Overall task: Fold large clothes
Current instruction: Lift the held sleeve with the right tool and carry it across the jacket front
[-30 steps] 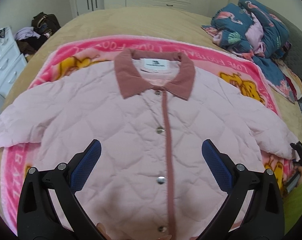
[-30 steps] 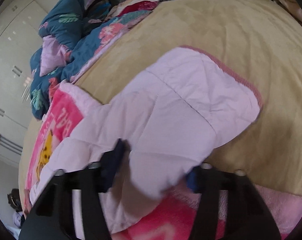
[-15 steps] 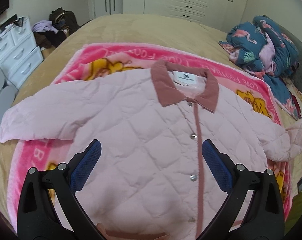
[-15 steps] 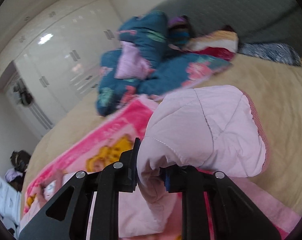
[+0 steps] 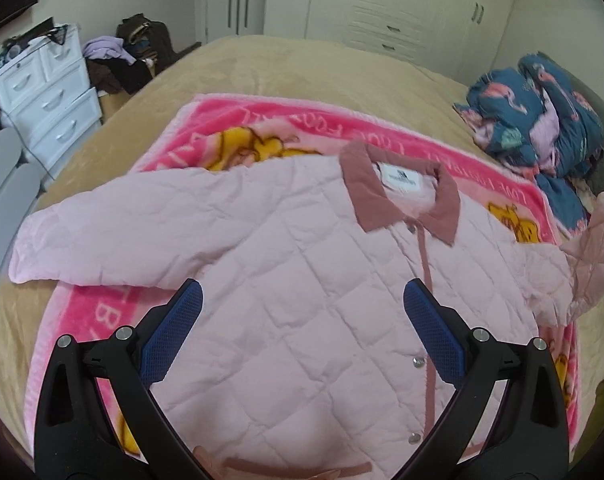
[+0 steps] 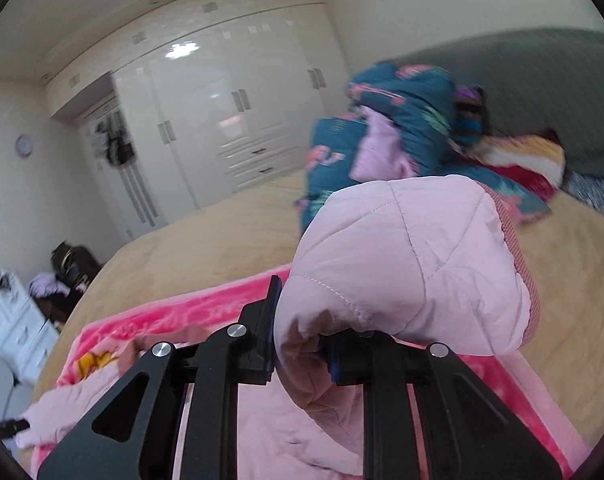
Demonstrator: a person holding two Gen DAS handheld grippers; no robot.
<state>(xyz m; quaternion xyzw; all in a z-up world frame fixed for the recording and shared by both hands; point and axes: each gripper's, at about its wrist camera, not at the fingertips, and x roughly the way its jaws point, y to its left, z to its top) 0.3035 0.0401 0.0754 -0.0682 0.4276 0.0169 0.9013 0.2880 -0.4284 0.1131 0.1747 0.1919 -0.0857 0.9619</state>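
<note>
A pale pink quilted jacket (image 5: 302, 280) with a dusty-rose collar (image 5: 398, 200) lies face up, buttoned, on a bright pink blanket (image 5: 237, 120). My left gripper (image 5: 299, 332) hovers open above the jacket's chest, nothing between its blue pads. The jacket's left sleeve (image 5: 101, 248) lies stretched out flat. My right gripper (image 6: 302, 344) is shut on the other sleeve (image 6: 406, 264) and holds it lifted off the bed; that raised sleeve (image 5: 594, 240) also shows at the right edge of the left wrist view.
The blanket lies on a tan bed cover (image 5: 302, 68). A heap of teal flamingo-print bedding (image 5: 538, 108) sits at the far right of the bed. White drawers (image 5: 45, 92) and a pile of clothes and bags (image 5: 129, 56) stand left of the bed; wardrobes (image 6: 221, 120) line the far wall.
My right gripper closed on the sleeve end and raised it off the bed, tilting toward level. My left gripper drifted left over the jacket, staying open.
</note>
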